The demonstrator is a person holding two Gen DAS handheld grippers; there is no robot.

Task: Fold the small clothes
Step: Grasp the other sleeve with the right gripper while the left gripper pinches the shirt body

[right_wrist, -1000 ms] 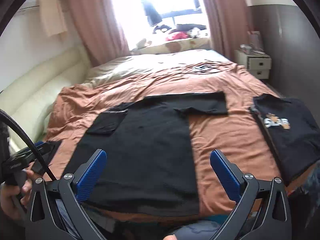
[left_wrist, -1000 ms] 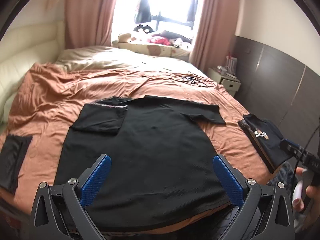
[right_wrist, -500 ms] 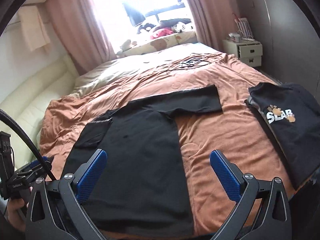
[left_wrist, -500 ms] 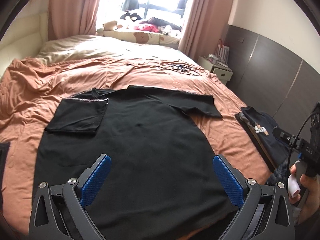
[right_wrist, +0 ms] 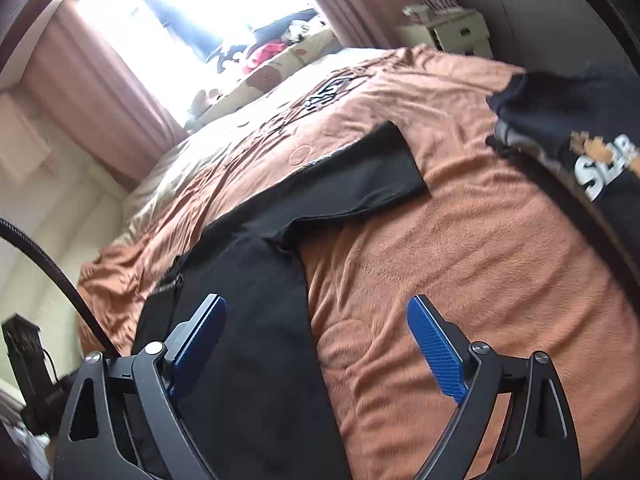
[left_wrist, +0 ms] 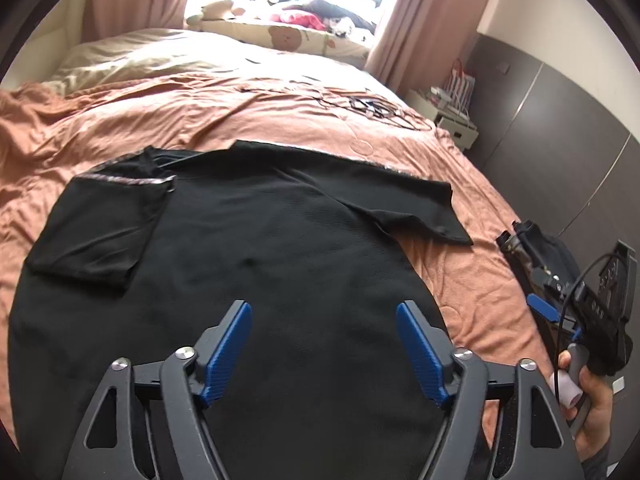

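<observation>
My left tool (left_wrist: 323, 344) is wide apart and holds nothing; it hangs over the lower part of the black shirt (left_wrist: 256, 264). My right tool (right_wrist: 316, 340) is wide apart too, with one finger over the shirt's edge and one over the bed (right_wrist: 460, 264). The shirt lies flat on the orange bed cover, one sleeve folded in, the other spread out. Farther right lies a second dark shirt (right_wrist: 580, 140) with white letters.
</observation>
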